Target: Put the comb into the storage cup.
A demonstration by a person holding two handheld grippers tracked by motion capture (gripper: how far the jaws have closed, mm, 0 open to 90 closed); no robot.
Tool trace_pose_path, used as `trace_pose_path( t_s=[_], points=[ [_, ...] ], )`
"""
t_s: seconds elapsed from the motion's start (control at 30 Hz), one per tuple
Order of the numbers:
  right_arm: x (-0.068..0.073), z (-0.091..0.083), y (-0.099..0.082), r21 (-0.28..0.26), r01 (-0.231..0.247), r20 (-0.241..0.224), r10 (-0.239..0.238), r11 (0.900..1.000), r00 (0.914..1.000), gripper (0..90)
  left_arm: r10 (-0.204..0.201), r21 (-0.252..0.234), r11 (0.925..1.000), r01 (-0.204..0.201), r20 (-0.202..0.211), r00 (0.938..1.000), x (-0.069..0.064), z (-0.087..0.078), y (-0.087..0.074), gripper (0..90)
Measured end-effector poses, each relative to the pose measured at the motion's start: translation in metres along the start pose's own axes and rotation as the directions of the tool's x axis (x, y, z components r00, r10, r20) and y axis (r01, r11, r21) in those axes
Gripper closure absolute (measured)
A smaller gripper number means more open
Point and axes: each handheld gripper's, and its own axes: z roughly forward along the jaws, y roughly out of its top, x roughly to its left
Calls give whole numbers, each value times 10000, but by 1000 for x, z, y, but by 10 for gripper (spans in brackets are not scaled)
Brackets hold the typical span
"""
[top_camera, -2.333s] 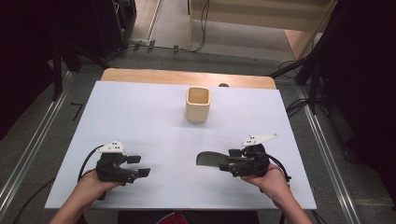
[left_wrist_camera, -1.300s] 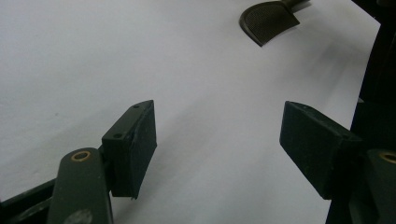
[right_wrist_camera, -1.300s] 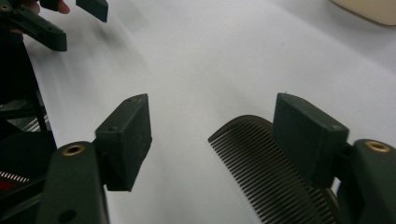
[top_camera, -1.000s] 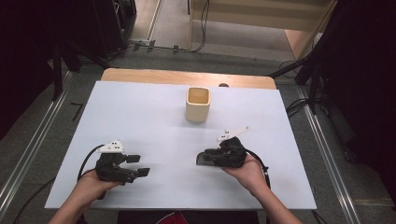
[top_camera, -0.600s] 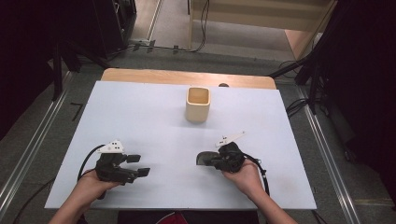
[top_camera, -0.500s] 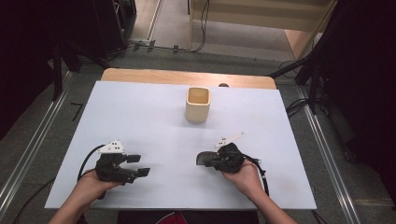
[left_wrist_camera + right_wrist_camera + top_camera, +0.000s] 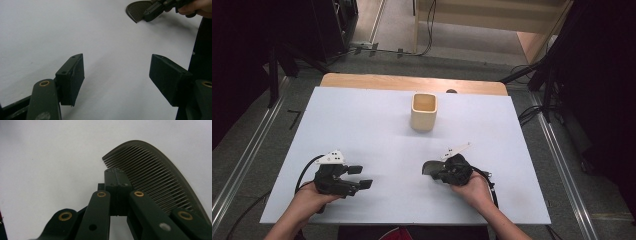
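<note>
A dark, curved fine-tooth comb (image 7: 429, 168) (image 7: 155, 177) (image 7: 137, 9) lies flat on the white table sheet (image 7: 377, 135). My right gripper (image 7: 439, 172) (image 7: 116, 173) is shut, pad against pad, and its tips sit over the comb's teeth near one end. The comb shows its broad face beside and beyond the pads, not between them. The left gripper view also shows the right gripper (image 7: 155, 11) touching the comb's edge. At the front left my left gripper (image 7: 358, 177) (image 7: 116, 67) rests low over the sheet, open and holding nothing.
A beige, open-topped cup (image 7: 424, 111) stands upright at the back middle of the sheet. A wooden table edge (image 7: 412, 82) runs behind it. Cables trail from both grippers toward the front edge.
The right hand has sunk toward the table and shifted slightly left onto the comb, and its jaws have closed. The comb, the cup and the left gripper have stayed put.
</note>
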Motion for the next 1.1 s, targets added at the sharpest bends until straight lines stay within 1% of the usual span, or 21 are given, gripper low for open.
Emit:
trace_pose_path(
  t_s=[0.07, 0.1, 0.2, 0.23, 0.27, 0.3, 0.4, 0.47, 0.5, 0.53, 0.6, 0.7, 0.83, 0.9, 1.0, 1.1],
  points=[
    [0, 0, 1, -17, -39, 41, 39, 10000, 10000, 876, 0, -19, 10000, -1, -10, 10000, 0, 0, 0, 293],
    [-1, 0, 2, -23, 1, 193, -1, 10000, 9998, 876, -11, -32, 10000, 11, -22, 10000, 0, -1, 0, 293],
    [-4, 0, 4, -53, 40, 283, -39, 10000, 9996, 877, -19, -82, 10000, 19, -24, 10000, 0, -1, 0, 293],
    [-7, 0, 5, -91, -4, 371, 7, 10000, 9993, 876, -13, -38, 10000, 13, -51, 10000, 0, 0, 0, 293],
    [-7, 0, 5, -91, -4, 371, 7, 10000, 9993, 876, -13, -38, 10000, 13, -51, 10000, 0, 0, 0, 293],
    [-11, 0, 7, -168, -130, 400, 137, 9998, 9991, 876, 4, -27, 10000, -4, -20, 10000, 0, 0, 0, 293],
    [-15, 1, 9, -215, -166, 527, 177, 9996, 9985, 877, 5, -21, 10000, -5, -39, 10000, 0, 0, 0, 293],
    [-17, 2, 10, -241, -137, 515, 150, 9996, 9986, 877, -3, -10, 10000, 3, -58, 10000, 0, 0, 0, 293],
    [-18, 2, 11, -231, -261, 505, 272, 9994, 9984, 877, -16, -30, 10000, 15, -66, 10000, 0, 0, 0, 293],
    [-18, 2, 11, -231, -261, 505, 272, 9994, 9984, 877, -16, -30, 10000, 15, -66, 10000, 0, 0, 0, 293],
    [-22, 3, 14, -322, -315, 680, 337, 9990, 9971, 877, -11, -37, 10000, 11, -56, 10000, 0, 0, 0, 293],
    [-28, 3, 15, -395, -463, 582, 486, 9981, 9971, 877, -8, -35, 10000, 8, -51, 10000, 0, 0, 0, 293],
    [-31, 3, 17, -412, -454, 759, 484, 9981, 9959, 876, -18, -57, 10000, 18, -44, 10000, 0, 0, 0, 293],
    [-33, 3, 18, -428, -549, 723, 579, 9976, 9957, 877, -16, -60, 10000, 16, -42, 10000, 0, 0, 0, 293],
    [-35, 3, 18, -425, -617, 639, 643, 9972, 9959, 876, -13, -56, 10000, 13, -45, 10000, 0, 0, 0, 293],
    [-35, 3, 18, -415, -642, 685, 670, 9971, 9954, 876, -18, -63, 10000, 17, -32, 10000, 0, 0, 0, 293]
  ],
)
